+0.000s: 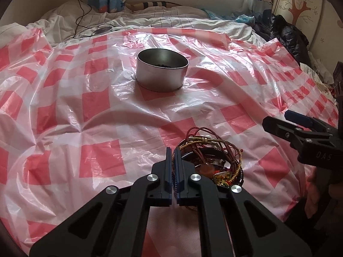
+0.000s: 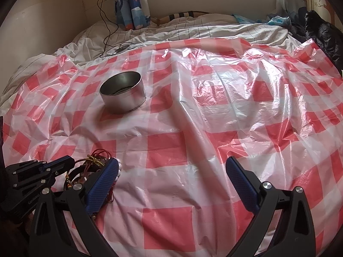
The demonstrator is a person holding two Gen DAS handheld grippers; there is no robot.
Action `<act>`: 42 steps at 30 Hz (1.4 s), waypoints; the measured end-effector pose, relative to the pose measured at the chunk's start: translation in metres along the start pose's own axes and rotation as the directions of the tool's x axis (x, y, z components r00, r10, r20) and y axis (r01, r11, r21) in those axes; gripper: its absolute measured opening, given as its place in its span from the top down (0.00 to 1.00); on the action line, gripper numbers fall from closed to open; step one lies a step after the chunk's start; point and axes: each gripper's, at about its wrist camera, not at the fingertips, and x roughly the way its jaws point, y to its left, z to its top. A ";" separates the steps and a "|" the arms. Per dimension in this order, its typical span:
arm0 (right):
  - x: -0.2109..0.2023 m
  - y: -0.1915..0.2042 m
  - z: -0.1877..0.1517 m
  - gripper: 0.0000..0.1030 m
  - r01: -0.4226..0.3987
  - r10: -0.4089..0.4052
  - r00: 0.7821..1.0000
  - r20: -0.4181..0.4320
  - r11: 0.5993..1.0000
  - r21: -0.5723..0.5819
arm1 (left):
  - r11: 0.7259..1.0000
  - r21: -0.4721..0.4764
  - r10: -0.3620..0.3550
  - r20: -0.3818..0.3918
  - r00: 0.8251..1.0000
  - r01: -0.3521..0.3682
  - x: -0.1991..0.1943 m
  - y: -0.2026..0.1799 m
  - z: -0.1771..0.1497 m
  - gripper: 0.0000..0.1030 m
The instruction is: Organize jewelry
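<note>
A tangle of bracelets and cords (image 1: 211, 160) lies on the red-checked plastic sheet (image 1: 90, 107), well short of the round metal tin (image 1: 162, 71) I take as its destination. My left gripper (image 1: 173, 162) sits at the pile's left edge, jaws pressed together, apparently pinching 1 dark beaded strand. My right gripper (image 2: 171, 184), jaws spread wide, hovers just right of the pile. I judge the pick-up in hand; next comes a lift toward the tin.

There are 2 grippers, left (image 1: 173, 156) and right (image 2: 171, 171), 1 round metal tin (image 1: 162, 72), 1 tangled jewelry pile (image 1: 210, 158), and 1 checked plastic sheet (image 1: 85, 107).
</note>
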 end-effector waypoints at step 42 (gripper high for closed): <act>0.041 0.042 0.008 0.96 -0.349 0.336 0.933 -0.125 0.931 -0.103 | 0.985 -0.161 0.060 -0.037 0.998 -0.065 0.016 0.060 0.005 0.98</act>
